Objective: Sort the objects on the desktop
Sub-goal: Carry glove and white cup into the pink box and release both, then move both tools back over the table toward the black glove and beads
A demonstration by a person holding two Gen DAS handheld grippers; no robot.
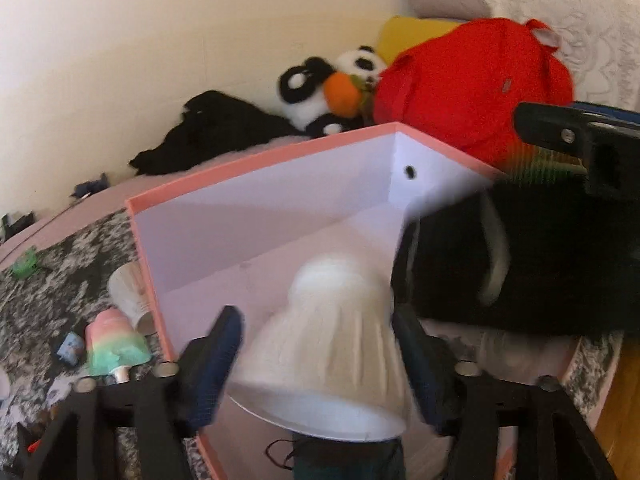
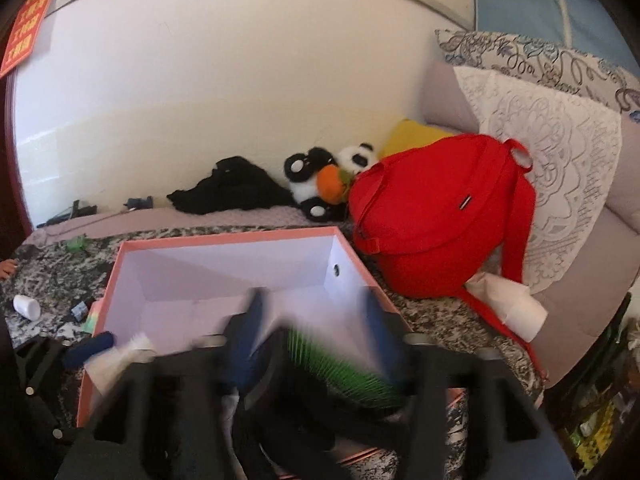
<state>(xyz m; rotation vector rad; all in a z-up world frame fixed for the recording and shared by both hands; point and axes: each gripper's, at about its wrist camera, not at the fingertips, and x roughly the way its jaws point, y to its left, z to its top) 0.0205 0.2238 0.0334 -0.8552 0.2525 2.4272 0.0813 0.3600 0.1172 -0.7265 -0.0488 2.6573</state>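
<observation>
Left claw (image 1: 318,344) clamped on white pleated paper cup (image 1: 332,344), dark fingers pressed on both its sides, cup tilted mouth toward camera, held over near edge of open pink cardboard box with white inside (image 1: 256,160). Right claw (image 2: 316,336) clamped on black brush with green bristles (image 2: 344,368), also over the box's near edge; motion blur, exact contact unclear. Box sits on black-and-white speckled counter (image 2: 52,276). Left of box on counter: second white pleated cup on its side (image 1: 130,294) touching box wall, pastel rainbow popsicle-shaped toy (image 1: 114,342) just beside it, small blue item (image 1: 70,346) near that, green clip (image 1: 25,263) farther off. Small white bottle (image 2: 26,306) lies well left of the box. Behind box: red fabric backpack (image 2: 436,224), panda plush with orange ball (image 2: 328,182), black cloth heap (image 2: 232,192), yellow cushion (image 2: 416,132), white wall.
</observation>
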